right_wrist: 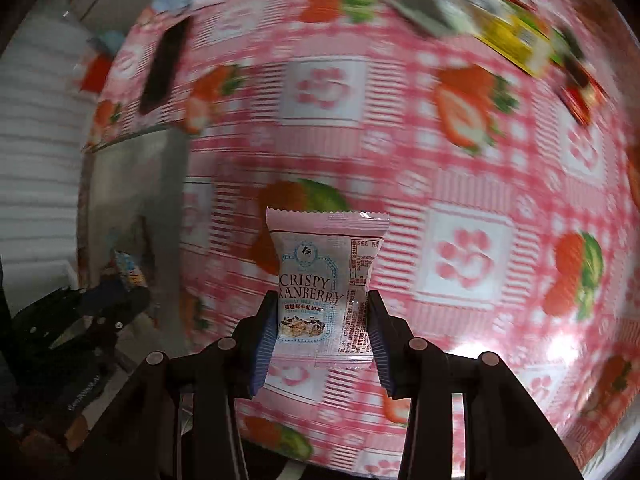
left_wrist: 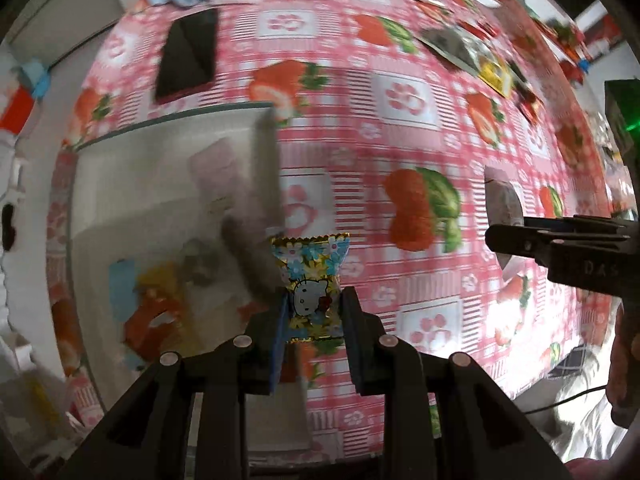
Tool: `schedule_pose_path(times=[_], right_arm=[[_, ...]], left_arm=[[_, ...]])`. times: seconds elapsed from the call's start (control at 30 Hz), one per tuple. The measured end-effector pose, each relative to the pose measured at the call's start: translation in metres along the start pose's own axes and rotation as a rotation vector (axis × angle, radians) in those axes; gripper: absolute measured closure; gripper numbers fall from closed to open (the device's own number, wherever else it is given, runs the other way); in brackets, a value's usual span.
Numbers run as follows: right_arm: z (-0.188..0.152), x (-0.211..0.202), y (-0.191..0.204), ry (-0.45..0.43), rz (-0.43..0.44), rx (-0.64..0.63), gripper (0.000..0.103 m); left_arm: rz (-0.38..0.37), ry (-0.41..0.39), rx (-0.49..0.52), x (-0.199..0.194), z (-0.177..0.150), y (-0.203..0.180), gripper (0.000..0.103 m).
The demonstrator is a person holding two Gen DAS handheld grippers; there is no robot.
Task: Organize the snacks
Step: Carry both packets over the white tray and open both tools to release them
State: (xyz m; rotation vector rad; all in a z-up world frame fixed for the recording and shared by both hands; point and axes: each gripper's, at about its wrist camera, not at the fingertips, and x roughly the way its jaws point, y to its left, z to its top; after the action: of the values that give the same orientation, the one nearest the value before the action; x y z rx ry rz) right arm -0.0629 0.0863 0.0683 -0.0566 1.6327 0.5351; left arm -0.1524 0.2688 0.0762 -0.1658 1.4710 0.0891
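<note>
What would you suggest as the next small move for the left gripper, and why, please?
Probably carry it a little further left over the white bin and then open. The left gripper has its jaws shut on the Hello Kitty candy, which hangs just beside the bin's wall, and other snacks already lie inside.

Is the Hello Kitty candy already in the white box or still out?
Out. The Hello Kitty candy is clamped in the left tool, beside the white box rim, not inside; other wrappers lie within the box.
</note>
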Motion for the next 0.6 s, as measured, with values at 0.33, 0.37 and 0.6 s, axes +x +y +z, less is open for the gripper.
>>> schedule_pose_path(times=[0.33, 0.37, 0.6], right_arm=[[0.015, 0.02, 0.085, 0.029, 0.026, -0.172, 0.059], [0.015, 0.023, 0.092, 0.033, 0.027, -0.187, 0.059], [0.017, 0.033, 0.134, 0.062, 0.029, -0.276, 0.059]], left_arm=[[0.046, -0.009, -0.131, -0.003, -0.013, 0.061, 0.075], [0.049, -0.006, -0.143, -0.003, -0.014, 0.066, 0.075], [0.054, 0.004, -0.202, -0.001, -0.026, 0.092, 0.075]])
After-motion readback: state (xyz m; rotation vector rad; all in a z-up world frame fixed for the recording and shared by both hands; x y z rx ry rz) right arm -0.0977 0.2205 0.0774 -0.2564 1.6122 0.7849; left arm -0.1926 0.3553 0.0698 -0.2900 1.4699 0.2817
